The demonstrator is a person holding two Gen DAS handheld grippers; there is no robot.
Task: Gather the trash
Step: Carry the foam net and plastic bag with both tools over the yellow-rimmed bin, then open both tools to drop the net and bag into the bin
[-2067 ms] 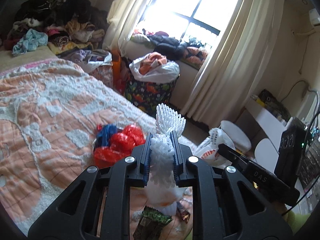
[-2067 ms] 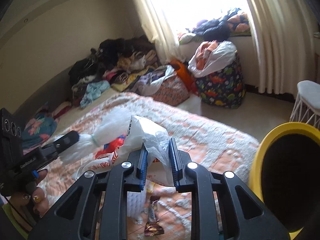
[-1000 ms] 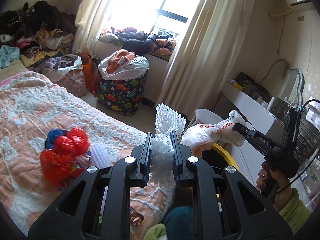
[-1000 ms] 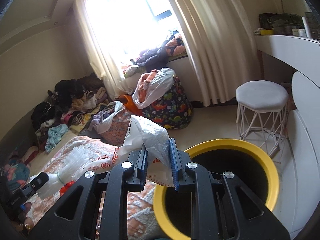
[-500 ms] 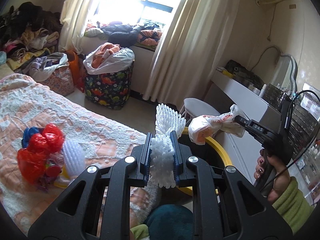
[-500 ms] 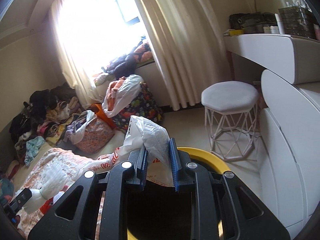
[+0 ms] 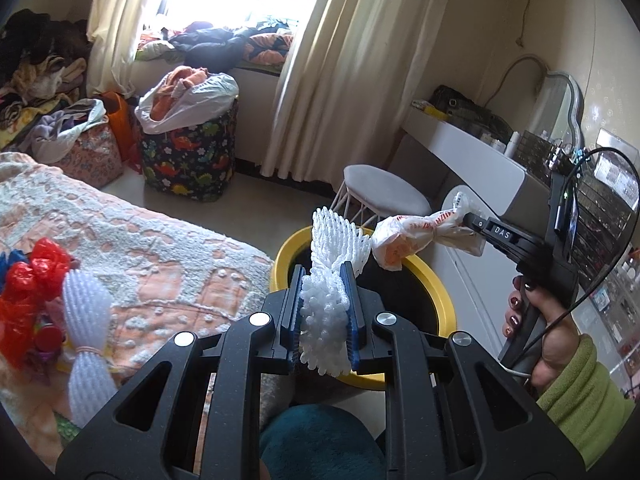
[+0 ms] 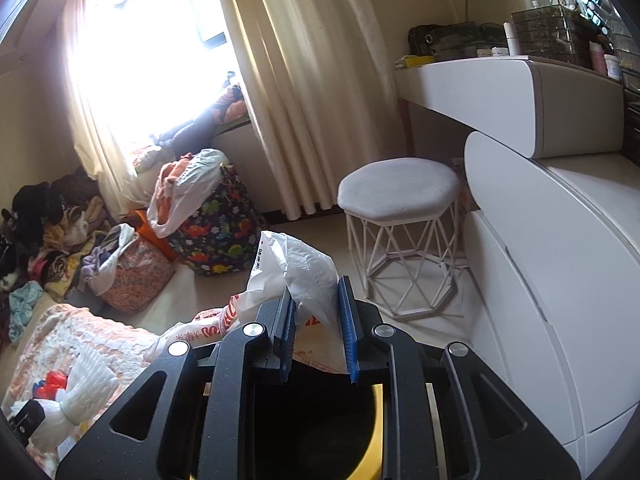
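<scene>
1. White foam netting (image 7: 325,304) is pinched between the blue pads of the left claw (image 7: 323,312), its fanned upper end standing above the pads; the claw is closed down onto it.

2. A crumpled plastic bag (image 8: 296,280) with red print is held in the right claw (image 8: 318,320). The pads are seen somewhat apart with the bag between them; the bag has not fallen, so it is judged gripped, though loosely.

3. In the left wrist view the same bag (image 7: 416,236) is seen hanging from the tip of the right claw (image 7: 476,226), above the far rim of the yellow bin (image 7: 440,296).

4. The bin's black interior (image 8: 312,420) fills the space directly below the right claw in its own view, so the bag is judged to be over the opening.

5. The step in hand is judged to be the drop: both pieces of trash have been brought to the bin, which stands on the floor just beside the bed (image 7: 168,240).

6. The next move calls for the right claw to be opened fully so that the bag falls inside; the netting is held nearer the bin's near rim and should be carried further over the opening before release.

7. More trash is left on the bed: a second foam net (image 7: 86,332) and red plastic (image 7: 30,288).
</scene>
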